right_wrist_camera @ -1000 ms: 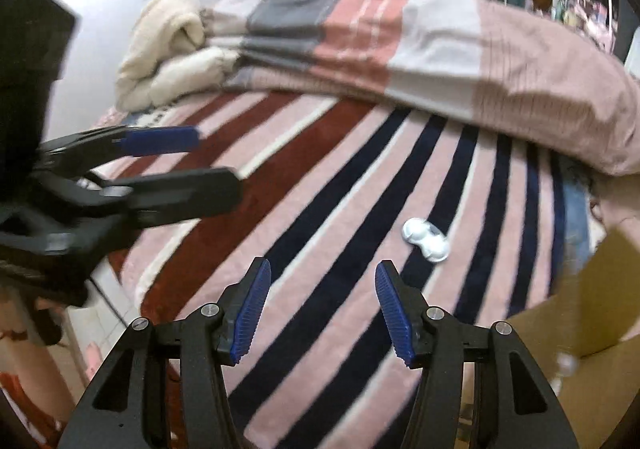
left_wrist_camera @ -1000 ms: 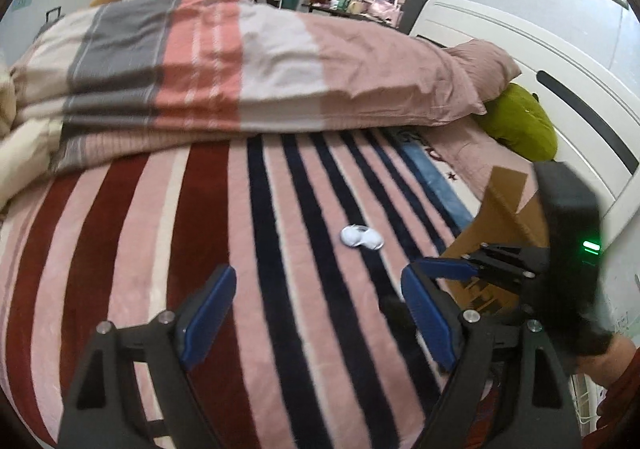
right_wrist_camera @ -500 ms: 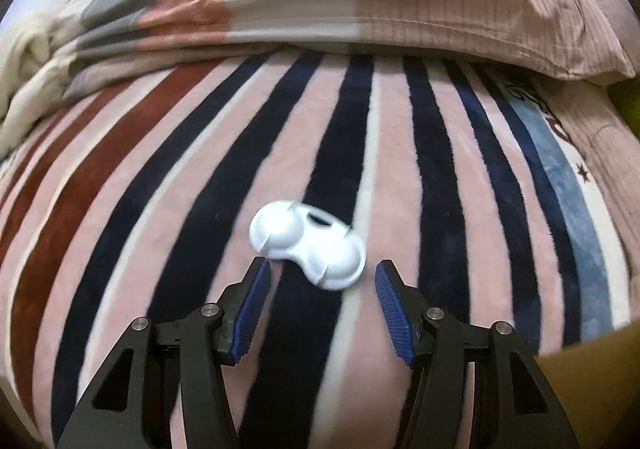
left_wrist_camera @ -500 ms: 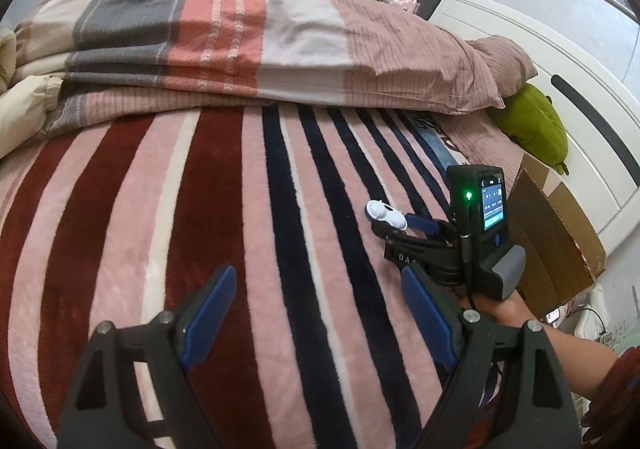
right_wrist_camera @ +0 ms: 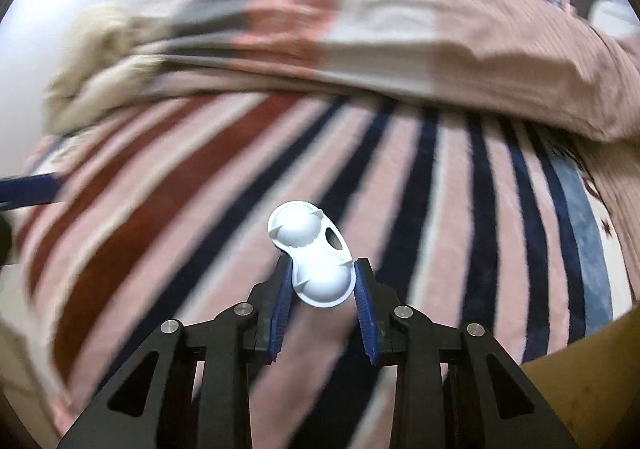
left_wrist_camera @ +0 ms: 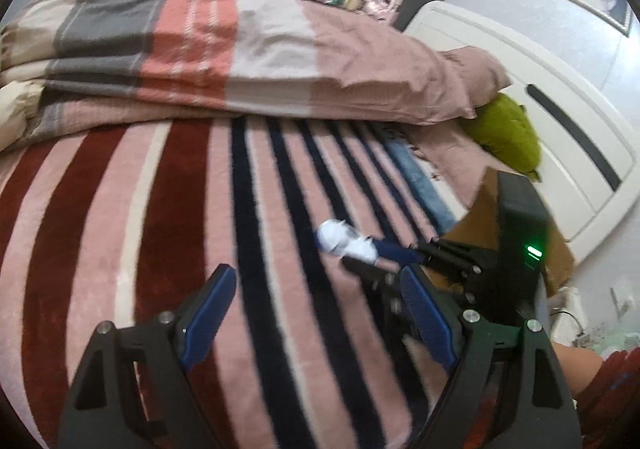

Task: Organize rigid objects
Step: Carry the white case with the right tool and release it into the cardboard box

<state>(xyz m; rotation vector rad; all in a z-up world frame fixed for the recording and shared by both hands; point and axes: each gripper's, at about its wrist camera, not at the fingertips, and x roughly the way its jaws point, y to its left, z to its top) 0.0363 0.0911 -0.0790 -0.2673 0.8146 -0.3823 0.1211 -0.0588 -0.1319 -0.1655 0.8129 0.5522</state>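
Left wrist view: your left hand-held gripper (left_wrist_camera: 316, 313) hangs over the striped blanket (left_wrist_camera: 160, 217) on the bed, jaws spread wide, nothing between them. Off to its right your right hand-held gripper (left_wrist_camera: 362, 249) has the white two-cup plastic piece (left_wrist_camera: 344, 239) at its tips, just above the blanket by the look of it; the view is blurred there, so contact with the fabric is hard to tell. A cardboard box (left_wrist_camera: 556, 249) sits right behind that gripper near the white headboard (left_wrist_camera: 540, 97), partly hidden by the gripper body. Folded duvet (left_wrist_camera: 220, 41) and a green plush (left_wrist_camera: 506, 133) lie further back. Right wrist view: your right hand-held gripper (right_wrist_camera: 323, 281) is closed down on the white two-cup plastic piece (right_wrist_camera: 310, 249), blue pads (right_wrist_camera: 282, 293) pinching only the near cup, the far cup and the handle hole sticking out beyond the tips. The striped blanket (right_wrist_camera: 400, 169) is smeared with motion; a brown edge of the cardboard box (right_wrist_camera: 580, 369) shows lower right. Risks, as I judge them: you grip one rounded cup off-centre, so the piece could pivot or squirt out if you swing fast. The box is probably the drop spot; release too early and it lands on the blanket instead. Watch the flap, the overhanging cup could catch it.
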